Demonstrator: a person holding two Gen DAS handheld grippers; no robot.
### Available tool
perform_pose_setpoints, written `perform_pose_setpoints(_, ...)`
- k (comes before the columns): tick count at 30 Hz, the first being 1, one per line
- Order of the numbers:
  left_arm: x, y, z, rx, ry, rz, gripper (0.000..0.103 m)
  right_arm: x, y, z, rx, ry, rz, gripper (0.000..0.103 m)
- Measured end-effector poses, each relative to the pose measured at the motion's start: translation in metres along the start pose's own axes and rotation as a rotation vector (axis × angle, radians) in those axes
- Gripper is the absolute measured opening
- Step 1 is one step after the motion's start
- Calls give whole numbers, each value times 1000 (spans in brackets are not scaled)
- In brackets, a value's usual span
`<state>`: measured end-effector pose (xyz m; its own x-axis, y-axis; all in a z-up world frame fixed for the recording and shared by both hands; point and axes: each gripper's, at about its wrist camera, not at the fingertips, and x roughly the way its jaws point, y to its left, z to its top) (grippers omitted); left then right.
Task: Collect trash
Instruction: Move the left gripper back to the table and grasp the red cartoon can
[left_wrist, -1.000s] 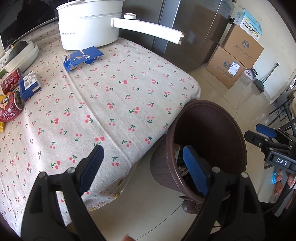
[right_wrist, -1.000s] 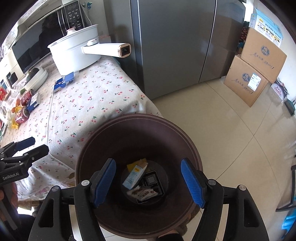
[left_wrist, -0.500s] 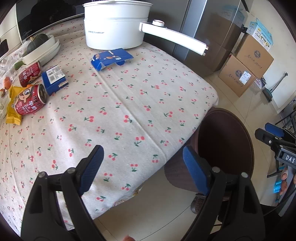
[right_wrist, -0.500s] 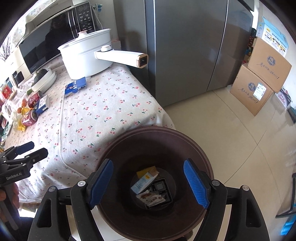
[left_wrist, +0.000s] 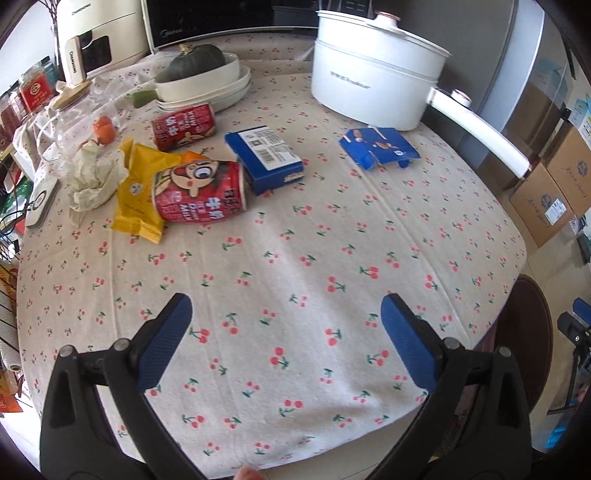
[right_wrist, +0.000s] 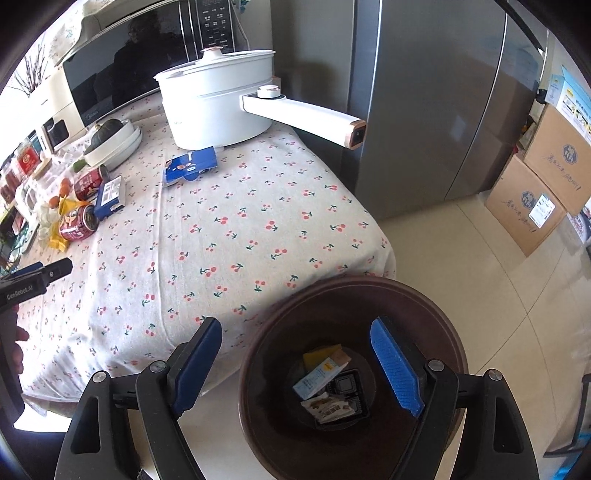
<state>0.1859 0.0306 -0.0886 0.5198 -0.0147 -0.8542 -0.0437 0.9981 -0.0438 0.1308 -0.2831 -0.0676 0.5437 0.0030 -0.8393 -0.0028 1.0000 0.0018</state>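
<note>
Trash lies on the cherry-print tablecloth (left_wrist: 295, 258): a red can on its side (left_wrist: 199, 195), a second red can (left_wrist: 183, 126) behind it, a yellow wrapper (left_wrist: 138, 192), a crumpled tissue (left_wrist: 92, 177), a blue box (left_wrist: 264, 158) and a flattened blue carton (left_wrist: 380, 147). My left gripper (left_wrist: 286, 336) is open and empty above the table's near edge. My right gripper (right_wrist: 297, 362) is open and empty above the brown trash bin (right_wrist: 351, 376), which holds several wrappers (right_wrist: 325, 391). The bin's rim (left_wrist: 532, 332) shows beside the table at right.
A white electric pot (left_wrist: 373, 85) with a long handle (left_wrist: 480, 136) stands at the table's back right. White dishes with a green squash (left_wrist: 203, 77), a microwave (right_wrist: 140, 70), a grey fridge (right_wrist: 424, 110) and cardboard boxes (right_wrist: 535, 195) surround the table.
My left gripper has swung left from the bin to over the table, bringing the cans and wrappers into view. My right gripper has drifted right and back over the bin. Both stay open.
</note>
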Motion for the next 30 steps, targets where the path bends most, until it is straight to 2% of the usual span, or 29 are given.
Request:
perform_pose_setpoints(5, 2, 39, 16, -70, -65, 70, 102, 10, 17, 13, 14, 0, 22, 88)
perform_pose_setpoints(8, 3, 57, 24, -102, -122, 72, 102, 17, 31, 22, 26, 7, 45, 94)
perform_pose_setpoints(11, 11, 68, 30, -116, -149, 79, 102, 24, 49, 31, 13, 12, 64, 96)
perform_pose_setpoints(17, 45, 71, 39, -107, -72, 89, 102, 38, 80, 36, -26, 37, 88, 96)
perform_pose_setpoints(24, 68, 66, 51, -146, -79, 65, 102, 50, 97, 34, -74, 62, 78, 96)
perform_pose_setpoints(26, 74, 64, 54, -140, -72, 61, 100, 51, 98, 37, -84, 58, 87, 96)
perform_pose_setpoints(28, 79, 62, 56, -131, -63, 54, 90, 54, 98, 45, -91, 52, 106, 96)
perform_pose_setpoints(30, 79, 62, 55, -131, -70, 42, 88, 60, 100, 58, -93, 32, 111, 96)
